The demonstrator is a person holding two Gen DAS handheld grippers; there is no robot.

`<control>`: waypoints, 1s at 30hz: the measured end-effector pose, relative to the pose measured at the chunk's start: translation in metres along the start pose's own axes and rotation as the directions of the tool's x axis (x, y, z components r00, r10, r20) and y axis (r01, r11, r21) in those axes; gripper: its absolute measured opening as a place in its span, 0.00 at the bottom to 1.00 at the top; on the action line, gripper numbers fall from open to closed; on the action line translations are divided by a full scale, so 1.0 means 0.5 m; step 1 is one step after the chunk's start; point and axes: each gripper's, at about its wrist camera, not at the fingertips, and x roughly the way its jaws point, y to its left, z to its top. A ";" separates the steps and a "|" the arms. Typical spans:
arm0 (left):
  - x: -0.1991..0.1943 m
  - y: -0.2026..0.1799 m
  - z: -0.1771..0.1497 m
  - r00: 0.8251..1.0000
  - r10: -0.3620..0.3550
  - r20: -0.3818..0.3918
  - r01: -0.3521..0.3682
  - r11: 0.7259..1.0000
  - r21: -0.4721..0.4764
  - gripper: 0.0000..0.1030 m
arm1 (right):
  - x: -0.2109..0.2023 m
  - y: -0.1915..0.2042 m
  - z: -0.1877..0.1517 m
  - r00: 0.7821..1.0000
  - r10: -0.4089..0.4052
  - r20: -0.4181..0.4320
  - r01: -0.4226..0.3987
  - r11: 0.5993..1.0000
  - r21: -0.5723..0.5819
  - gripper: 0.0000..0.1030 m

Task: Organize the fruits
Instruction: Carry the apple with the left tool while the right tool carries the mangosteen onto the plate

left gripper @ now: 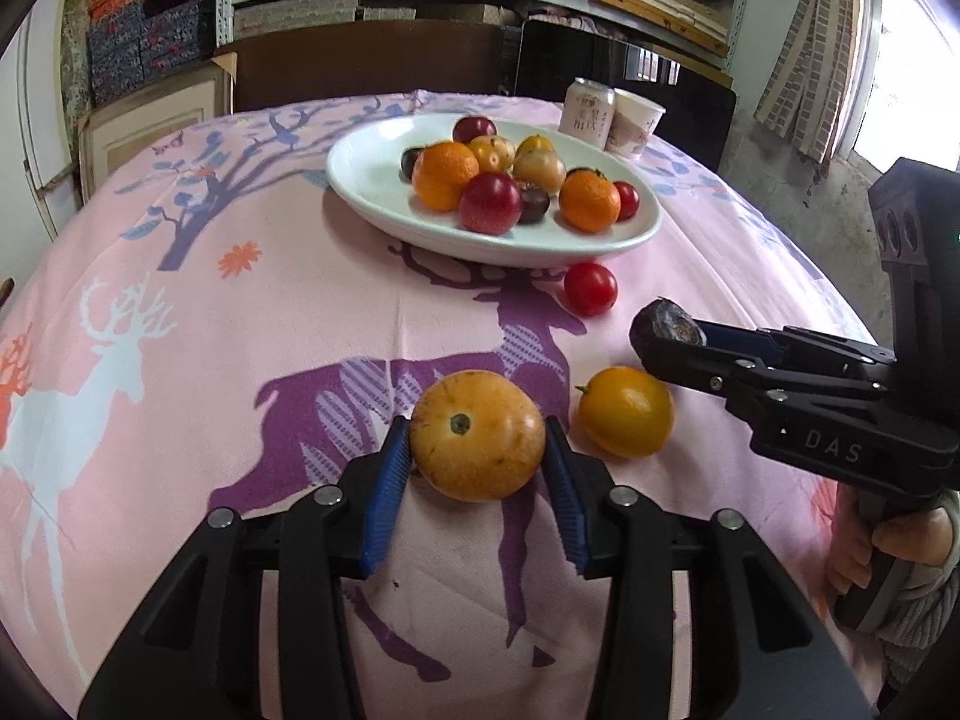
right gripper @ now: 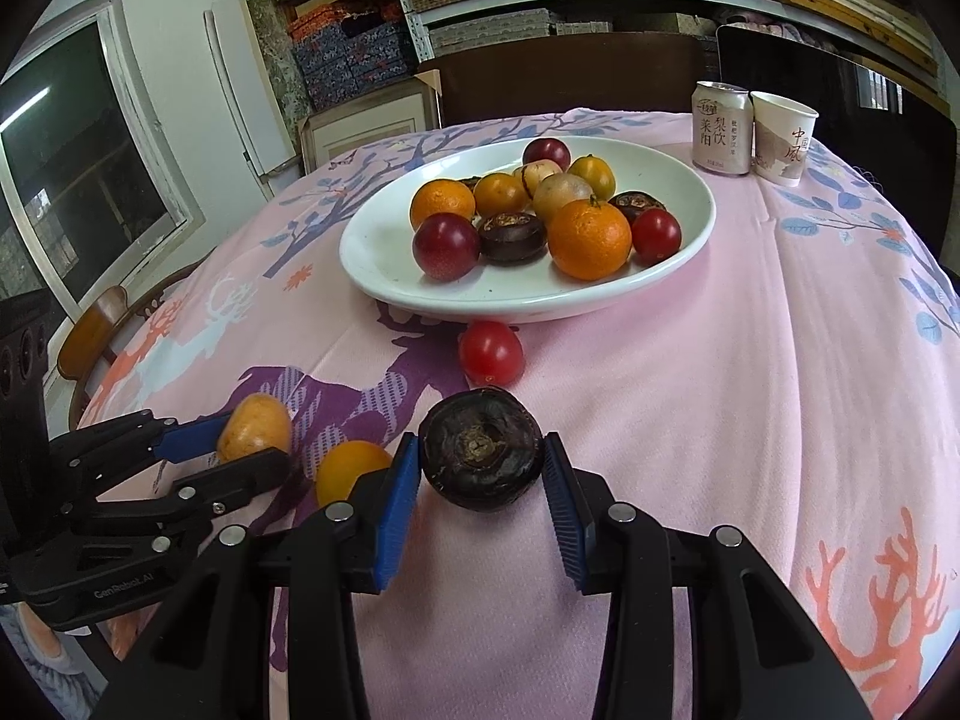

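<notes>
Fruits (right gripper: 591, 238) — heaped in white plate (right gripper: 384, 240)

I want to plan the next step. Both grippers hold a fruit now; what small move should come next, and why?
Probably carry the yellow-orange fruit, clamped in the left gripper, up toward the bare left part of the white plate. The right gripper holds the dark fruit on the plate's crowded side. The red tomato and small orange fruit remain on the cloth.

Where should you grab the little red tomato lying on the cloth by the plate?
Probably across the widest middle of the red tomato, coming down from above. It is smooth and round, so a low grip could slip. The white plate sits close behind it, so keep the gripper fingers to its left and right.
</notes>
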 end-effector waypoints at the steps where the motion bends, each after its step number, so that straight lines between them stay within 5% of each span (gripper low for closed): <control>1: -0.009 -0.001 0.002 1.000 0.011 0.017 -0.011 1.000 0.002 0.42 | -0.005 -0.002 0.001 1.000 0.000 0.011 0.000 1.000 0.006 0.41; 6: -0.035 0.011 0.057 0.998 0.010 0.061 -0.010 1.000 -0.001 0.42 | -0.058 -0.028 0.026 0.994 0.014 0.105 -0.020 0.998 0.061 0.41; 12: -0.018 0.033 0.202 0.988 0.060 0.143 -0.060 0.998 -0.009 0.42 | -0.093 -0.052 0.139 0.983 -0.028 0.179 0.017 0.998 0.066 0.41; 21: 0.143 0.094 0.291 0.997 0.004 0.073 0.005 0.992 -0.126 0.43 | 0.039 -0.046 0.164 0.988 0.000 0.153 -0.013 0.997 0.081 0.43; 22: 0.151 0.100 0.289 0.997 -0.012 0.075 0.022 0.990 -0.136 0.48 | 0.043 -0.051 0.162 0.989 -0.004 0.149 -0.009 0.996 0.084 0.50; 24: 0.149 0.108 0.286 0.995 -0.008 0.095 0.021 0.990 -0.139 0.77 | 0.034 -0.065 0.162 0.986 -0.014 0.167 -0.005 0.994 0.112 0.59; 30: 0.115 0.116 0.278 0.991 0.001 0.131 0.019 0.987 -0.157 0.80 | -0.003 -0.091 0.151 0.974 -0.034 0.222 -0.004 0.986 0.168 0.70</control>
